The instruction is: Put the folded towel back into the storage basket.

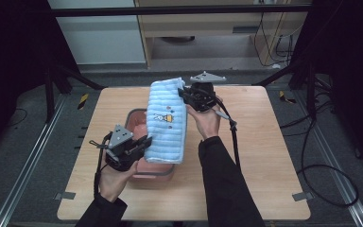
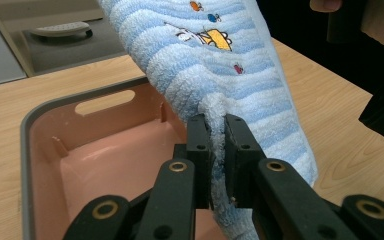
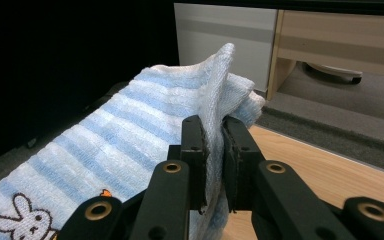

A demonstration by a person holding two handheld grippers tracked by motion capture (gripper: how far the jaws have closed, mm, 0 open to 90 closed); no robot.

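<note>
Where it hangs mid-frame in the high view, the blue-striped terry towel point(image 1: 168, 120) is stretched between both claws: the left gripper point(image 1: 144, 142) pinches its lower-left edge over the pink plastic bin point(image 1: 136, 116), and the right gripper point(image 1: 183, 93) clamps its upper corner. The cloth is fluffy, ribbed, with embroidered animals.

The towel point(image 1: 167, 120) hides much of the pink bin point(image 1: 134, 115), perhaps empty underneath.
</note>
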